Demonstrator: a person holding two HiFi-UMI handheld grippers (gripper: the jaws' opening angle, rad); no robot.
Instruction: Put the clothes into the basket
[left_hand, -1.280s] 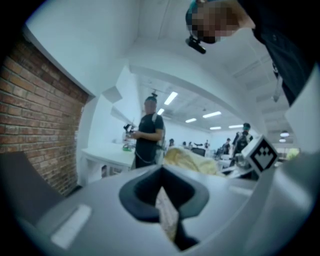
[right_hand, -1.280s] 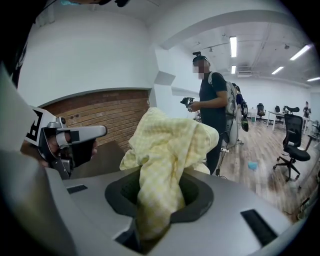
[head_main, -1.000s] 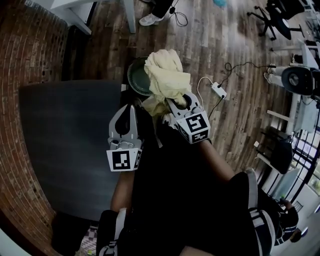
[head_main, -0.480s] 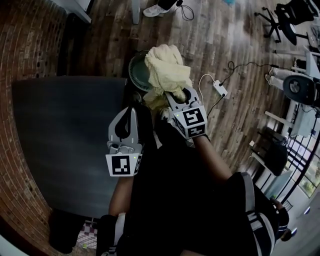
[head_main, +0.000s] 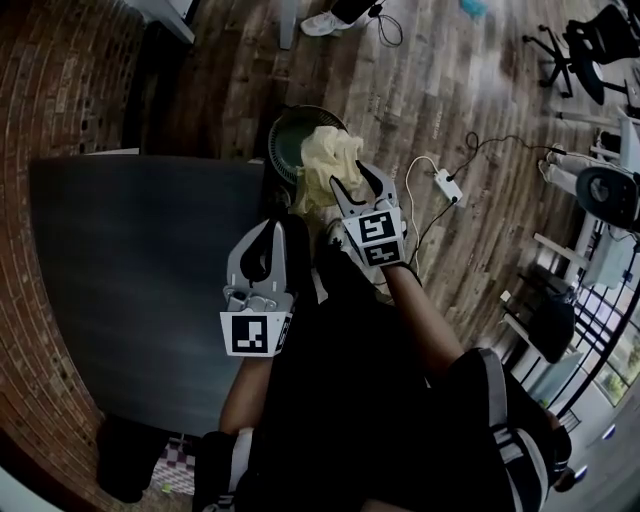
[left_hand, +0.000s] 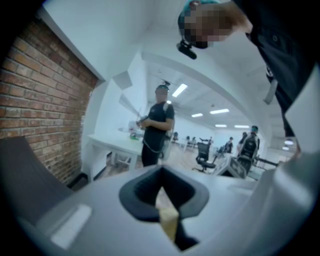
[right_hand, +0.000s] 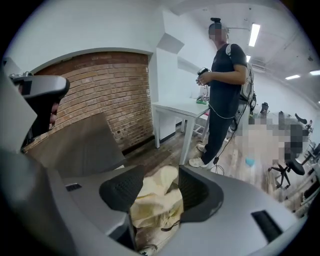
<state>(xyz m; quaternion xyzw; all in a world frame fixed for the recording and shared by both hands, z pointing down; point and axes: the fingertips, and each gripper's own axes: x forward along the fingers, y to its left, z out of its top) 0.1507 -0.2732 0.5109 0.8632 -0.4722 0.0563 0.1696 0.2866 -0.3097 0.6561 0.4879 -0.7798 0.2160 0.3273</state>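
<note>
A pale yellow cloth (head_main: 325, 165) lies bunched in the round dark green basket (head_main: 285, 135) on the wood floor. My right gripper (head_main: 357, 180) hangs just over it, pointing down into the basket. Its jaws have just been opening. In the right gripper view the cloth (right_hand: 155, 200) shows loose in the gap of that gripper (right_hand: 159, 185), and the pads do not press it. My left gripper (head_main: 270, 228) hovers beside the basket, over the table's edge. Its jaws (left_hand: 161, 187) meet with nothing in them.
A dark grey table (head_main: 140, 280) fills the left, with a brick wall behind it. A white power strip (head_main: 443, 183) and its cable lie on the floor right of the basket. A person (right_hand: 225, 85) stands by a white table (right_hand: 180, 107). Office chairs (head_main: 600, 40) stand at far right.
My right gripper has sunk toward the basket with the yellow cloth. The cloth has dropped from a raised bundle into the basket, and the jaws stand wider. The left gripper has barely shifted.
</note>
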